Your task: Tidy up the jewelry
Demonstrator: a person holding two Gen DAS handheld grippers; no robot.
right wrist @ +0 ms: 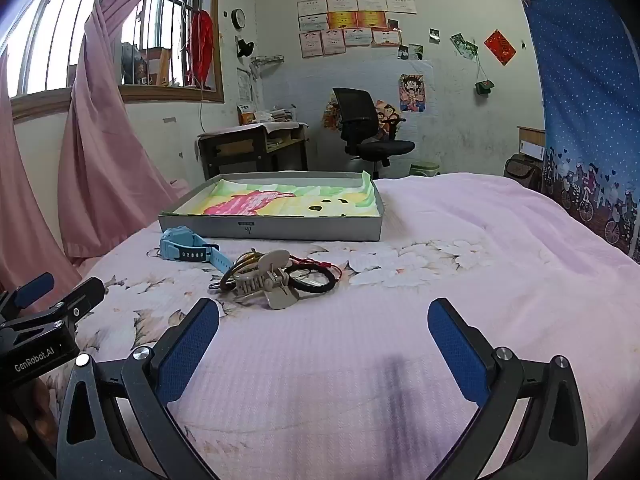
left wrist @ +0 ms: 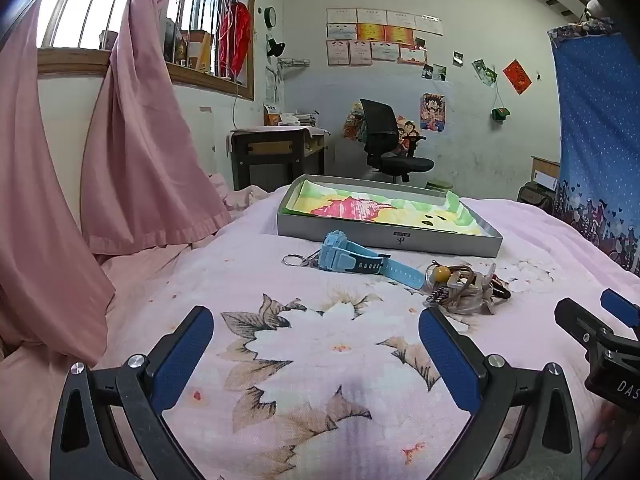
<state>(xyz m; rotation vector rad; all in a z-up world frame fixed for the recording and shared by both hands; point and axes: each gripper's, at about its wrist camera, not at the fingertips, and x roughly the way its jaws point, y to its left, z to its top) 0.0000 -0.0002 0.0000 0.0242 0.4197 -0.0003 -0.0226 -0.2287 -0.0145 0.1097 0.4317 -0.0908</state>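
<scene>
Both grippers are hovering low over the bed [right wrist: 460,232], whose pink floral cover is lying bare under them.

Left gripper [left wrist: 316,344]: jaws standing wide apart, holding nothing, touching nothing. Right gripper [right wrist: 324,340]: jaws likewise spread wide, nothing between them.

Just ahead, a tangle of jewelry is sitting on the cover: a beige hair claw [right wrist: 266,278] resting against black cord bracelets [right wrist: 316,280], with a yellow bead [left wrist: 441,272] showing in the heap.

Just left of it, a light blue watch [left wrist: 352,258] is lying on its side, strap reaching toward the pile.

Beyond, a shallow grey tray [right wrist: 280,230] lined with a colourful drawing is sitting on the bed.

Farther back, a desk [left wrist: 276,148] and black office chair [left wrist: 390,140] are standing by the wall.
</scene>
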